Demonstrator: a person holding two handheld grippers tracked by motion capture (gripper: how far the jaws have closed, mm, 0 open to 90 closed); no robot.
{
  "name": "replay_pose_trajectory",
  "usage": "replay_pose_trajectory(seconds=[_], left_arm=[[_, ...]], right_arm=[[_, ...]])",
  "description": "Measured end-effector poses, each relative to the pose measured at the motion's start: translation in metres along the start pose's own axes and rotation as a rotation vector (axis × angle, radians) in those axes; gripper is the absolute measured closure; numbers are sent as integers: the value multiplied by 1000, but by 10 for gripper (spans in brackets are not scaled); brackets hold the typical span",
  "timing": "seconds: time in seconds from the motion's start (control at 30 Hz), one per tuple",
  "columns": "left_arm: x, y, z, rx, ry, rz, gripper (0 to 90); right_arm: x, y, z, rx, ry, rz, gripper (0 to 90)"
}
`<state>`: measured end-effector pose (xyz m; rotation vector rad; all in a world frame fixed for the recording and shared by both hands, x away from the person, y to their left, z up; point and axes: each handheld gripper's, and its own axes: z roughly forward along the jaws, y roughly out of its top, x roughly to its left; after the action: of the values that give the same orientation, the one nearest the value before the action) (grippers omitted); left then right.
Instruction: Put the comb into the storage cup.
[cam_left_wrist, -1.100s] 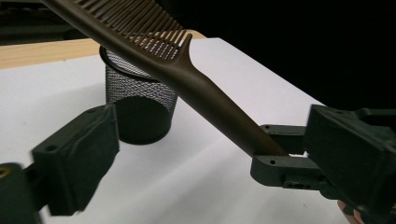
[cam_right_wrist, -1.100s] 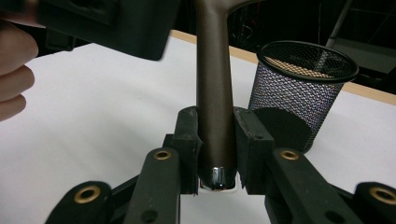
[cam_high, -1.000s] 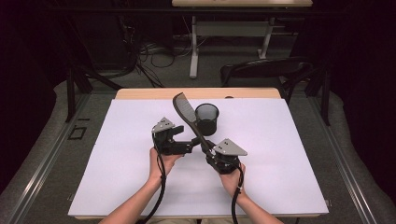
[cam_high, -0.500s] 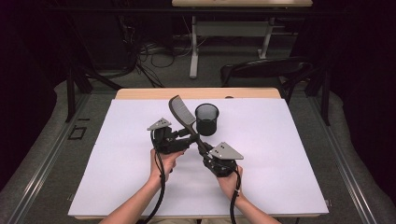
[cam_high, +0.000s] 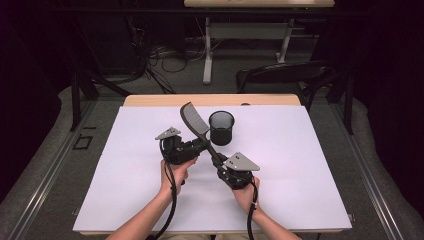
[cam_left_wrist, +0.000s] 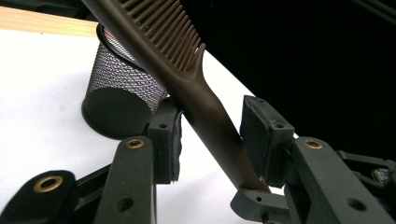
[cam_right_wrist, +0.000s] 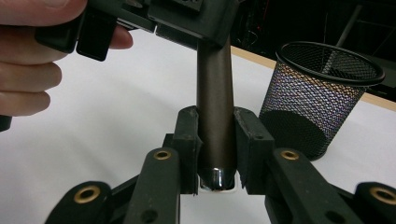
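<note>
Table (cam_high: 310, 200) carried a white sheet and, toward its far edge, a black mesh cup (cam_high: 221, 127) standing upright with nothing seen inside it, evidently the receptacle nearest the work. Comb (cam_high: 196, 122), the item in hand, was held in the air above the sheet between the two grippers, slanting from the right gripper up and away toward the cup's left side, teeth end highest. Right gripper (cam_high: 218, 161) was clamped firmly on the butt of the handle, both pads pressed flat against it, which in my judgement was what carried the comb. Left gripper (cam_high: 201, 145) had its jaws around the handle further up, below the teeth; they had just been closing, and in the left gripper view (cam_left_wrist: 212, 140) the comb touched the right-hand pad while a gap remained at the other, so no grip was made yet. Judged purpose: a handover or a second hold to steady the comb. Comb itself was dark brown, matt, one-piece, with a tapering round handle, a shiny cap at its butt (cam_right_wrist: 215, 177), and a row of coarse, evenly spaced teeth.
</note>
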<state>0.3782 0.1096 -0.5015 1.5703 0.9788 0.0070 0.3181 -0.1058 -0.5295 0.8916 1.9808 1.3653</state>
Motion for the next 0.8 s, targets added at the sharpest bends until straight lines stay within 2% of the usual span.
replay_pose_trajectory(seconds=[0.27,0.4,0.53,0.67,0.7,0.73,0.8], left_arm=[[4,-1,-2,-33,-60,-40,658],[2,-1,-2,-37,-81,-39,694],[1,-1,-2,-42,-120,-47,725],[1,0,-3,-42,-130,-39,730],[1,0,-3,-42,-135,-38,730],[1,0,-3,-38,-136,-33,730],[0,0,-3,-37,-138,-25,730]], right_arm=[[-2,-1,3,10,7,-12,723],[-5,-3,5,21,18,-9,723],[-7,-3,6,28,24,-15,723],[-8,-3,7,30,27,-21,714],[-8,-3,7,29,32,-21,694],[-8,-2,7,33,34,-19,628],[-10,-1,7,42,42,-9,559]])
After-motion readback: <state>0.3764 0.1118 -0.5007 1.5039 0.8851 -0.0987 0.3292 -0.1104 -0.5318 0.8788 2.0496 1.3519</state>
